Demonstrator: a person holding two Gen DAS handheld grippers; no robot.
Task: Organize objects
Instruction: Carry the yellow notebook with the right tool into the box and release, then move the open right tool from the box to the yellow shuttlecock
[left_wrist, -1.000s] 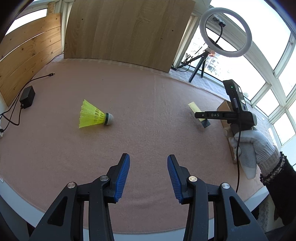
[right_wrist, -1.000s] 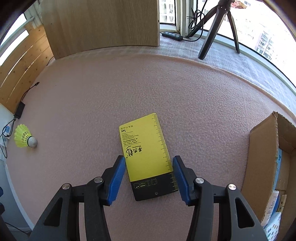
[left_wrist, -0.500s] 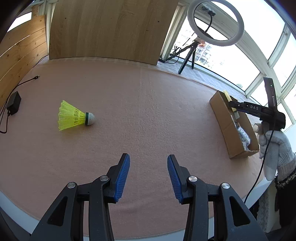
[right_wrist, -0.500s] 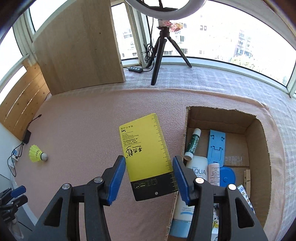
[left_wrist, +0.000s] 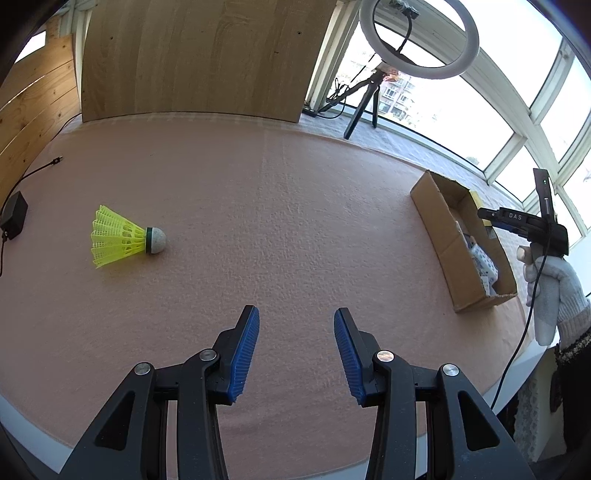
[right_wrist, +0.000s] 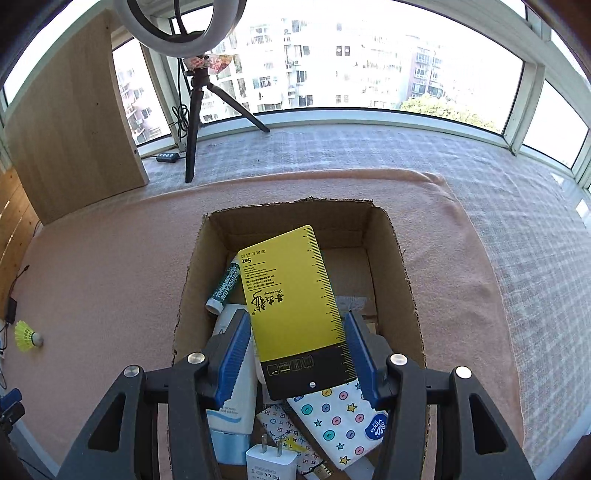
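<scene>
Pink felt-covered table (left_wrist: 280, 206). Open brown cardboard box (right_wrist: 391, 266) toward its right end, holding a white tube, a patterned tissue pack (right_wrist: 340, 417), a white plug. Right gripper (right_wrist: 293, 354) above the box, clamped on a yellow ruler-edged card (right_wrist: 291, 291). Left gripper (left_wrist: 296, 350) parted, empty, over bare felt. Yellow plastic shuttlecock (left_wrist: 123, 237) lying far left.

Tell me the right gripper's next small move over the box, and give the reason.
Probably lower a little, then open. The right gripper holds the yellow ruler card between its fingers, hanging over the open cardboard box, which already holds a tube, a tissue pack and a charger. The yellow shuttlecock on the pink mat looks like what remains outside.
</scene>
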